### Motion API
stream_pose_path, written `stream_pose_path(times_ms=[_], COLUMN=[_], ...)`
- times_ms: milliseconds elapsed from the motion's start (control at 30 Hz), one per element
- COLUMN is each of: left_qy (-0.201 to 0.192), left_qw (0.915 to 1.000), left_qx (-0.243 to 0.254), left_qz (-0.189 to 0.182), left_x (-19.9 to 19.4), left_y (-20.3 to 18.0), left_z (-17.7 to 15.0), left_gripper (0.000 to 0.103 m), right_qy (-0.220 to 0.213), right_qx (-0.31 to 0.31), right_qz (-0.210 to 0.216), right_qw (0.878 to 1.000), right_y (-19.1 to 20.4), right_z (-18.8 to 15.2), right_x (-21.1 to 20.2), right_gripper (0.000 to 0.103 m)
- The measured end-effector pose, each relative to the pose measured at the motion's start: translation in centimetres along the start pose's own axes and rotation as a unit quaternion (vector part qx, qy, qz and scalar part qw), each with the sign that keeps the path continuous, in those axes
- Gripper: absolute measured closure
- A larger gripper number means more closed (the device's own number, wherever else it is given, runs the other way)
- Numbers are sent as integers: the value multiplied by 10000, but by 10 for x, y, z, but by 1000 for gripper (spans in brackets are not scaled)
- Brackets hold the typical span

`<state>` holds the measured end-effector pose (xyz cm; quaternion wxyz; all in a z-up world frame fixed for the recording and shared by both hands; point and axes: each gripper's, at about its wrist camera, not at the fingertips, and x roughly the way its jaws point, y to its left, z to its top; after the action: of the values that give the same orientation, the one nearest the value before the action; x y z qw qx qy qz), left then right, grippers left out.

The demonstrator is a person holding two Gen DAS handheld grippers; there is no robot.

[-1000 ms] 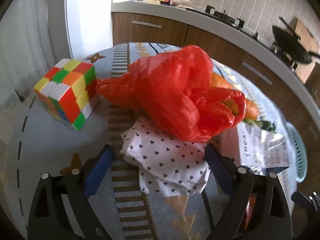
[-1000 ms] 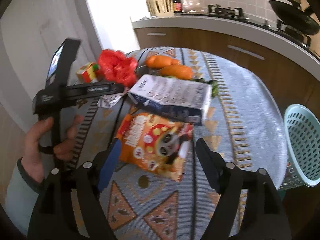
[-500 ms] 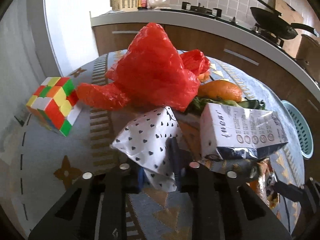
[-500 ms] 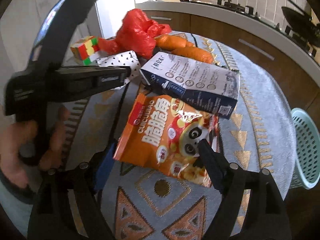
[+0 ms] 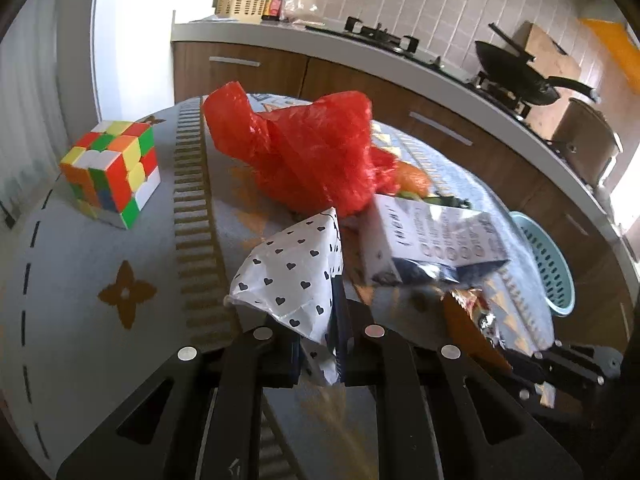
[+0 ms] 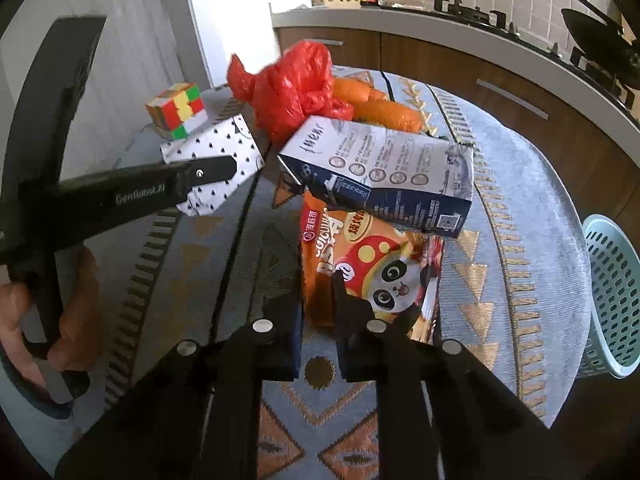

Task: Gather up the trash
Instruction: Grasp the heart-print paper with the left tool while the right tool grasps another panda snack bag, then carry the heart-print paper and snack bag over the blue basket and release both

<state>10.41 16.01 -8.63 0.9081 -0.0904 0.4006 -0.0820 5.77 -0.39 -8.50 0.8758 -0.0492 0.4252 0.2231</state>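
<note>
Cube [image 5: 111, 172]: far left on the patterned cloth, well apart from the heap; a toy, judged not trash, so left standing.
Left hand-held gripper [image 5: 318, 340]: pressed together on the lower corner of the heart-print wrapper [image 5: 292, 268], which stands up crumpled from the pinch. Judged to be taken by its loose edge because that is the nearest part to seize.
Red bag [image 5: 312, 152]: bunched just behind the wrapper, lying over the carrots [image 6: 376, 108]; it waits on the cloth.
Carton [image 6: 380, 172]: on its side in the middle, its near edge overlapping the top of the snack packet [image 6: 372, 268].
Right hand-held gripper [image 6: 318, 320]: jaws closing, with the packet's lower left edge between them; the dark pads appear to bear on the foil. The packet lies flat, so an edge grip is the likely way to lift it.
Basket [image 6: 612, 296]: pale green, below the cloth's right rim, well apart from both grips; judged to be where the trash goes.
Left wrist view: shows the pinch on the wrapper close up and only a sliver of the packet.
Right wrist view: shows the packet's panda face, both carrots, the left hand-held gripper from the side with a hand [image 6: 60, 312] on its grip, and more of the basket.
</note>
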Motion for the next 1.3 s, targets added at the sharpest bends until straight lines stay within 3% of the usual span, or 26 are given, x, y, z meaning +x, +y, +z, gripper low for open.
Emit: stream_pose_path(times_ms=[333,600,733,1000,1300], left_qy=[-587,-909,-983,-812,-290], left_qw=[9977,9924,9880,9769,9701], left_qx=[321,748,993,1565,1880], left_qz=[-90,-354,-656,-1211,-1505], left_x=[-48,-66,-64,-33,31], left_y=[-37,-93,-131,-222,-307], left_z=[7,28,41,56,56], left_gripper=[92,92,92,92,92], right_qy=[-608,-1259,-1546,-1828,-1654], right_qx=[149,421,663,1220,1895], right_qz=[177,-140,-431,-1202,-1697], right_qw=[9979,9911,9848,9681,9529], right_y=[-13,-53,-86,-168,-253], right_z=[6,18,21,12,-19], right_x=[-51,-104,-128,-160,-165], right_gripper=[92,92,92,92,92])
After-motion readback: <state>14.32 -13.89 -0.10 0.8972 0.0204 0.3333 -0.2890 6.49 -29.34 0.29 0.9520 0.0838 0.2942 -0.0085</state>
